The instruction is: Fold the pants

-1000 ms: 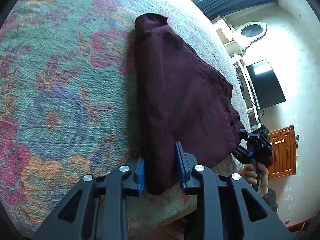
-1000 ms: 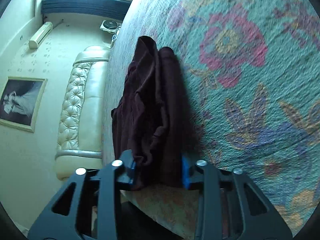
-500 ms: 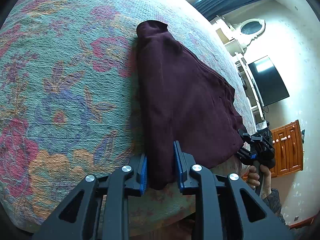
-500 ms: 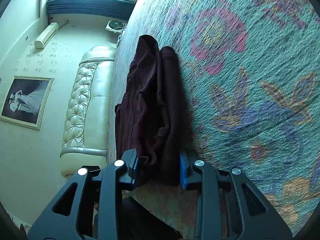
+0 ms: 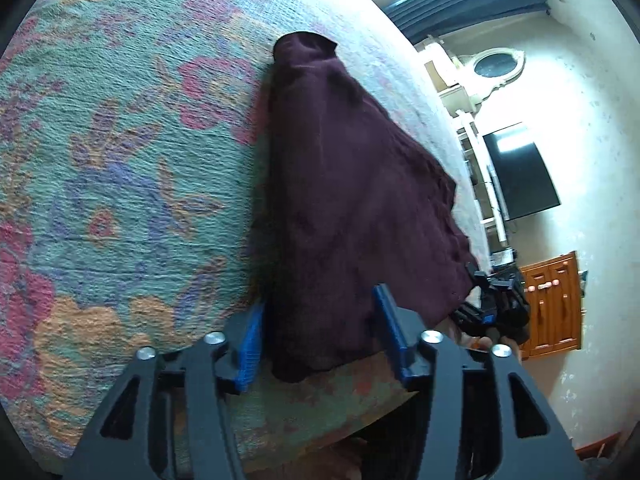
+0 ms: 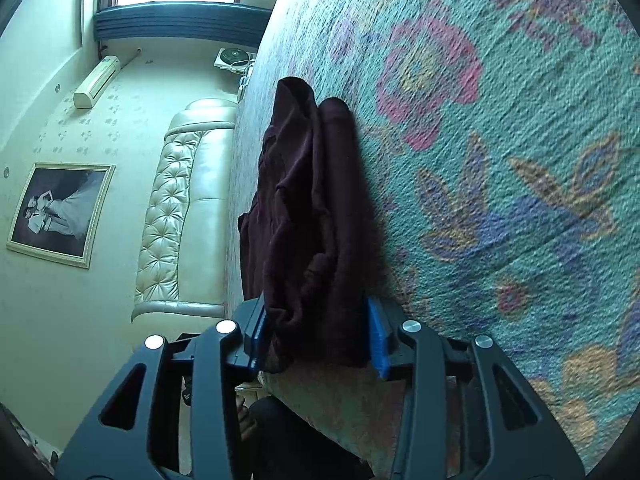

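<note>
Dark maroon pants (image 5: 352,184) lie folded lengthwise on a floral bedspread (image 5: 120,160), with their near end at the bed's edge. My left gripper (image 5: 318,304) straddles that end. Its jaws are opening, and the blue pads stand apart from the cloth. In the right wrist view the bunched pants (image 6: 304,200) run away from the camera. My right gripper (image 6: 316,308) is at the other near corner. Its jaws are opening too, but the cloth still fills the gap and touches both pads. The right gripper (image 5: 496,304) also shows in the left wrist view, with a hand beneath it.
The bedspread (image 6: 500,160) stretches far on the outer side of each gripper. A tufted cream headboard (image 6: 176,216) and a framed picture (image 6: 60,212) are on one wall. A dark TV (image 5: 520,176) and a wooden cabinet (image 5: 554,304) stand past the bed's edge.
The left jaws have spread wide and let go of the pants' end, which now lies loose between them. The right jaws have widened a little around the cloth.
</note>
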